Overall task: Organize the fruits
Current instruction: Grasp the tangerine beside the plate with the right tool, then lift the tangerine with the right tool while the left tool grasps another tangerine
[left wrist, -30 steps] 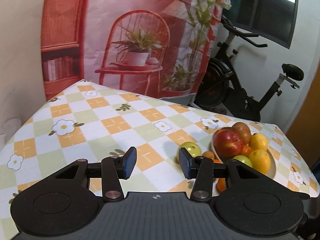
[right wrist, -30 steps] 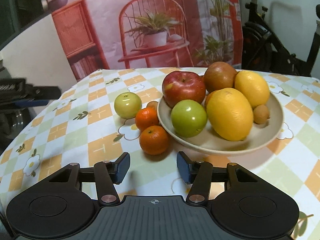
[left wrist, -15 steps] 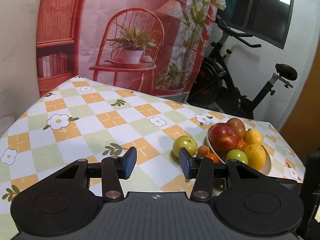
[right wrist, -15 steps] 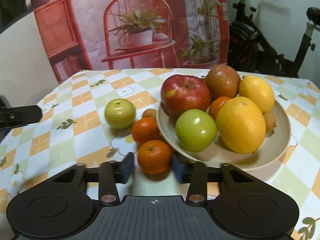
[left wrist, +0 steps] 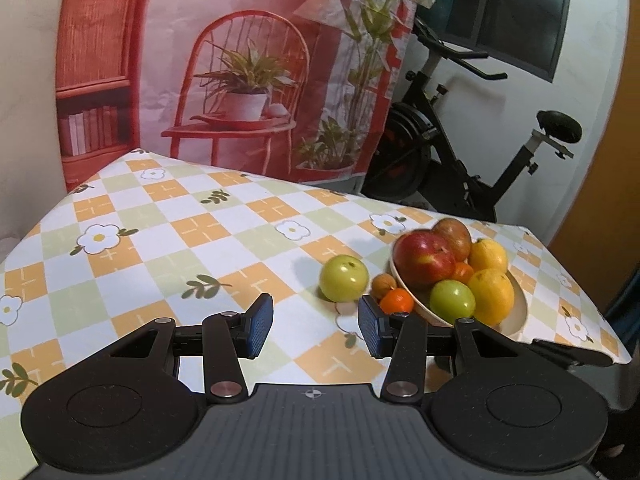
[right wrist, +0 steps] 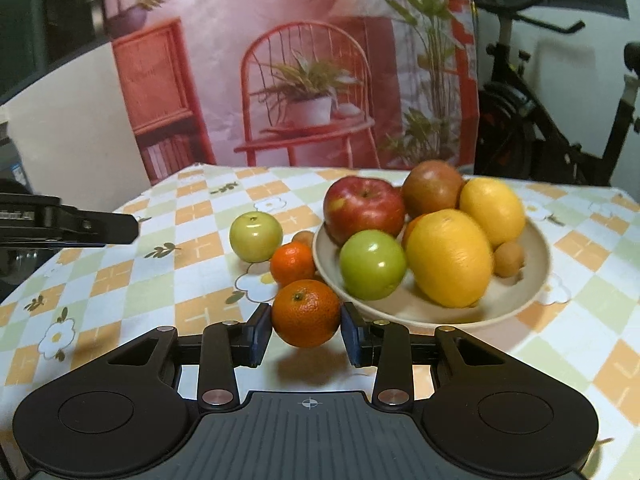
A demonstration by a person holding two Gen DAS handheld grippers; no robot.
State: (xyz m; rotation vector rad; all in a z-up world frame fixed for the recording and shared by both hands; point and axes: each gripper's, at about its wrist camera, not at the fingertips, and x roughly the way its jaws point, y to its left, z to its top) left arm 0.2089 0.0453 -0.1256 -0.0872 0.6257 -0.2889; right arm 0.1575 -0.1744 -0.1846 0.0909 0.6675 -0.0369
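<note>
The right gripper (right wrist: 306,330) has its fingers (right wrist: 259,334) clamped on a tangerine (right wrist: 306,313) just beside the fruit bowl (right wrist: 536,280) on the desk (right wrist: 160,280); the left gripper (left wrist: 316,330) hovers with fingers spread, holding nothing

We note a pink printed backdrop (left wrist: 248,60) with painted chair and plants, black exercise bike (left wrist: 460,152) beside it, dark window (left wrist: 516,12), white wall (left wrist: 580,80), checked floral tablecloth (left wrist: 160,240).
</note>
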